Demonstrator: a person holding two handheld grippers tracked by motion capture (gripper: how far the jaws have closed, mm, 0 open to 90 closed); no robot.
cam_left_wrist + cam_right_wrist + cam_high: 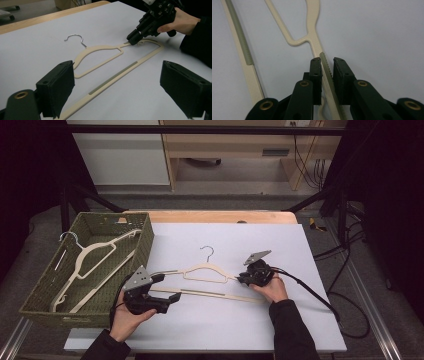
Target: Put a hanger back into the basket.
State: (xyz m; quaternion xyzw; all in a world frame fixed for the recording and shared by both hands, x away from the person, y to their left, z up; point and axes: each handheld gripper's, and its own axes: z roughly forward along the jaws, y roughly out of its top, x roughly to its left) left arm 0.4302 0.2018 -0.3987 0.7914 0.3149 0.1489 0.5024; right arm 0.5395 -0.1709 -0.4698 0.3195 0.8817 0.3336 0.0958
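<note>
The right gripper (pixel 327 72) has its fingers (pixel 315 75) nearly together around the ribbed shoulder of a cream hanger (pixel 312 32). The strip runs up the narrow gap between them; whether the pads actually press on it cannot be told. In the high view this gripper (pixel 246 277) sits at the hanger's (pixel 210 270) right end, low on the surface (pixel 280 240), held by the person's right hand (pixel 272 289), with a black cable (pixel 310 292) trailing off to the right. In the left gripper view the same gripper (pixel 133 37) meets the hanger's (pixel 100 48) far shoulder tip.

The left gripper (pixel 117 85) has its fingers (pixel 57 85) wide apart with nothing between them, and the hanger's long bottom bar passes beneath the gap. In the high view it (pixel 167 287) hangs over the hanger's left end, held by the left hand (pixel 127 320), a grey three-cornered plate on top.

The hanger lies flat on the pale grey surface, its metal hook (pixel 208 252) pointing away from the person, a grey non-slip strip along the bottom bar.

To the left, a green woven basket (pixel 145 237) stands on the surface's edge. It holds more cream hangers (pixel 92 265), one with its hook by the far-left rim. Beyond the surface are a wooden edge, the floor and furniture.
</note>
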